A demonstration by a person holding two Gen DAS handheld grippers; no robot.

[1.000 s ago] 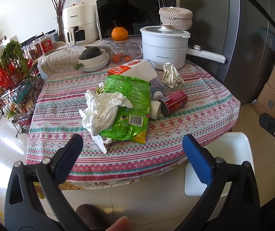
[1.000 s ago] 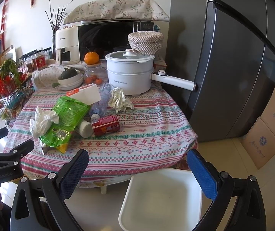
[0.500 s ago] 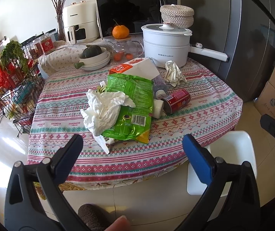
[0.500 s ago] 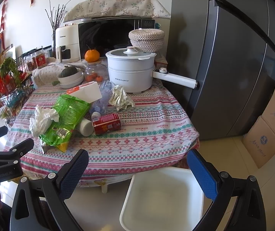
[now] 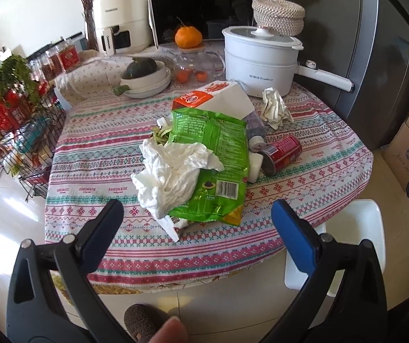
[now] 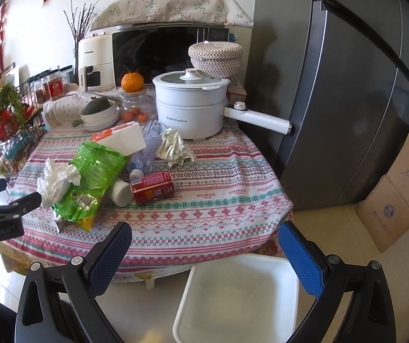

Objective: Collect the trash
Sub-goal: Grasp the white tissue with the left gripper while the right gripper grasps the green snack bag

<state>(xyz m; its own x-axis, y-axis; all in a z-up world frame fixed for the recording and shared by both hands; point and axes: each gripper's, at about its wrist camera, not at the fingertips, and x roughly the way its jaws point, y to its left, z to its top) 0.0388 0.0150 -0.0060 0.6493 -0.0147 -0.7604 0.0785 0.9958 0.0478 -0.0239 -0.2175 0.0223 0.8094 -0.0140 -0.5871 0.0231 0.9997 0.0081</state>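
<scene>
My left gripper [image 5: 195, 217] and right gripper [image 6: 204, 243] both hang spread wide and empty at the table's [image 5: 95, 245] near edge, the white bin [image 6: 233, 297] on the floor below. Nearest lies crumpled tissue [image 5: 170, 174] on a green snack bag [image 5: 218, 154]: light, soft, best pinched at a raised fold. Beyond, the red can [image 6: 153, 187] looks rigid and may roll.

Near table edge: bare tablecloth [image 6: 204, 228] in front of the trash pile, open to approach.
Right of red can [image 6: 153, 187]: wide clear cloth.
Behind pile: white pot [image 6: 190, 108], its handle [image 6: 258, 120] jutting right, and bowls [image 5: 147, 83] block the back.
Floor below: white bin [image 6: 238, 297] just beside the table.
</scene>
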